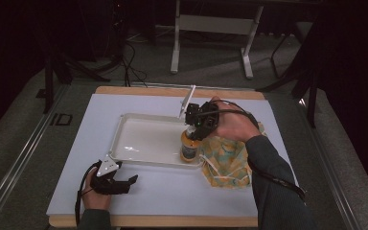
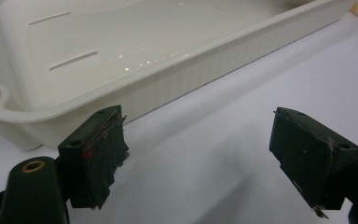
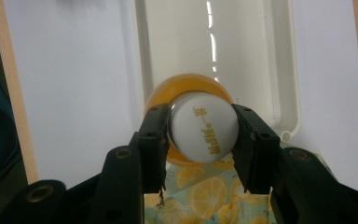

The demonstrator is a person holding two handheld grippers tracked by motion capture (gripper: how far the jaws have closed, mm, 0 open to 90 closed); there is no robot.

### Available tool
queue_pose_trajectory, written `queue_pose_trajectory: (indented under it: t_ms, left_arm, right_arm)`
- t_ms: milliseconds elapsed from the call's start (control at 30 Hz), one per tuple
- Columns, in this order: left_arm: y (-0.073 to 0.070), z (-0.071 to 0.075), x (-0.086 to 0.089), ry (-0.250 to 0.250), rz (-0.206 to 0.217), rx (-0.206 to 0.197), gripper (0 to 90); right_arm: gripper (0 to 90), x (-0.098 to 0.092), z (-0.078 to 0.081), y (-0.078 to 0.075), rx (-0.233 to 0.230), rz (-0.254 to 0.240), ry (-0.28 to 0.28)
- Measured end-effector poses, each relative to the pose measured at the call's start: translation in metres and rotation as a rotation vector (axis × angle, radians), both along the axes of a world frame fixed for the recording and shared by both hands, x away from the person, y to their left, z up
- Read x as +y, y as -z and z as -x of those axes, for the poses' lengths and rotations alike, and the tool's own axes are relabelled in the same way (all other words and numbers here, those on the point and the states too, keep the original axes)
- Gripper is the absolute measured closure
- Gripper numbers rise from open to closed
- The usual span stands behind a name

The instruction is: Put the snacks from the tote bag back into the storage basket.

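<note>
The right gripper [image 1: 197, 128] is held above the near right corner of a white tray [image 1: 139, 122], pointing downward. Its two black jaws are closed on the white cap of a small bottle [image 1: 189, 146] of orange liquid. In the right gripper view the cap [image 3: 204, 133] is seen pressed between the pads [image 3: 156, 135] on either side, with gold lettering printed across its top and the orange body of the bottle bulging out beneath it. The bottle is held upright at the tray's near right corner; whether its base rests on the tray floor cannot be told.

A cloth [image 1: 225, 160] printed with lemons is spread on the white mat [image 1: 172, 191] just beside the tray, on its right, under the right hand [image 1: 235, 125].

The left gripper [image 1: 124, 184] is laid low on the mat near the tray's near left corner, held in the left hand [image 1: 95, 190]. In the left gripper view its jaws are spread wide, with bare mat between the pads [image 2: 100, 149] and nothing gripped. The ribbed outer wall of the tray [image 2: 205, 70] is seen just beyond the tips, close to the left pad but apart from it.
</note>
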State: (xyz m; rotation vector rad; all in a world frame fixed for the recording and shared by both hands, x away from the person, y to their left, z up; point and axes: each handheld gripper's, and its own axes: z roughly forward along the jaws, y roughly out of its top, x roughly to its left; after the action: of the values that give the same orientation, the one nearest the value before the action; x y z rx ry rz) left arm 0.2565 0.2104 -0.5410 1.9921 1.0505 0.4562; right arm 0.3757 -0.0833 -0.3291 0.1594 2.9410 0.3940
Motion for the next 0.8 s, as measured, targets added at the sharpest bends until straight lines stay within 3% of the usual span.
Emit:
queue_pose_trajectory:
  t_ms: [800]
  left_arm:
    - [0.0, 0.0, 0.0, 0.002, -0.002, 0.004, 18.6]
  right_arm:
    - [59.0, -0.004, -0.001, 0.011, 0.002, 0.014, -0.006]
